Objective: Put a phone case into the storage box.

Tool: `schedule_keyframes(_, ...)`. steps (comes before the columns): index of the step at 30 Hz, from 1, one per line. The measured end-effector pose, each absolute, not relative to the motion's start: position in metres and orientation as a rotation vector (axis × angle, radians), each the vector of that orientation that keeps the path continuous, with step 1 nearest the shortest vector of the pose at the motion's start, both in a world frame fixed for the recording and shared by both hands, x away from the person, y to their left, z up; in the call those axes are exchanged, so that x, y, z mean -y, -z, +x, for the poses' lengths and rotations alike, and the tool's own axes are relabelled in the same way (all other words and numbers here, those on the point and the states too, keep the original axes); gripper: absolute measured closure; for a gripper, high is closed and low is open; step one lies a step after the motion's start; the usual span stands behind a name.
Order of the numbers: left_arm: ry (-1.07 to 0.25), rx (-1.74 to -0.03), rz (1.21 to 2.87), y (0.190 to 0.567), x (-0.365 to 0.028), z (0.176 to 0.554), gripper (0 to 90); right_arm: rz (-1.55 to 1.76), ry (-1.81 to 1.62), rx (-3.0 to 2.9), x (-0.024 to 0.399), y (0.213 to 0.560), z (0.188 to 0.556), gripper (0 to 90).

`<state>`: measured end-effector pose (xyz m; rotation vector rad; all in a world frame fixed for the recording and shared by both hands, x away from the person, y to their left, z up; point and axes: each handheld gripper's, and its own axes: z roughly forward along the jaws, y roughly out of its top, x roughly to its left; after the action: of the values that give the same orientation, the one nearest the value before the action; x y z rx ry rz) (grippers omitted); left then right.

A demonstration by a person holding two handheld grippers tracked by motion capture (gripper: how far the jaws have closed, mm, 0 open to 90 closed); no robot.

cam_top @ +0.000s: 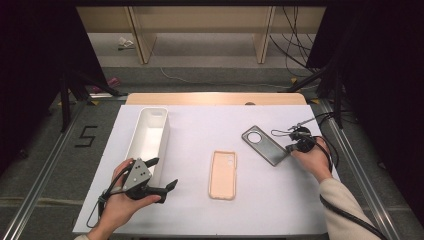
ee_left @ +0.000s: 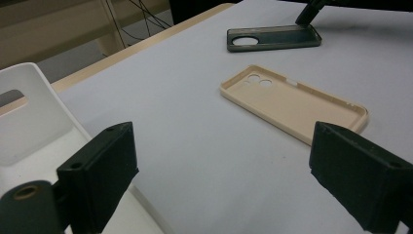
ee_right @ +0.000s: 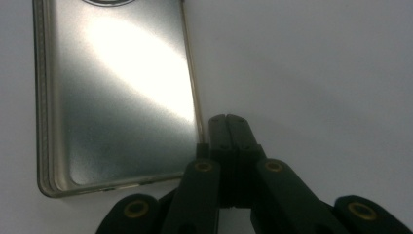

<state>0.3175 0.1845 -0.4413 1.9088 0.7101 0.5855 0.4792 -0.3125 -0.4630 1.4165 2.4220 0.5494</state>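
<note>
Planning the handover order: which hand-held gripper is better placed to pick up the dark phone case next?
Right. The right hand-held gripper sits at the dark phone case, jaws shut beside its corner. The left hand-held gripper, open, is far off by the white bin, with the beige case in between.

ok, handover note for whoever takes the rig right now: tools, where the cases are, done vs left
Left tool: open, holding nothing, at the near end of the white bin.
Right tool: shut with nothing between its jaws, tips at the near right corner of the dark phone case; whether they touch its edge is not clear.
Beige phone case: flat mid-table, open side up, untouched.
Dark case: flat on the white mat, camera-hole end toward the far side.
Done: nothing in the bin as far as the high view shows.
Left: probably both cases still go into the bin, dark one first.
</note>
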Motion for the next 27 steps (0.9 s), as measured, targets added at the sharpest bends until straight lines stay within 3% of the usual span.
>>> schedule_keyframes(27, -0.584, -0.711, 1.908, 0.441, -0.185, 0.317, 10.0, 1.333, -0.376, -2.626, 0.274, 0.456, 0.451, 90.0)
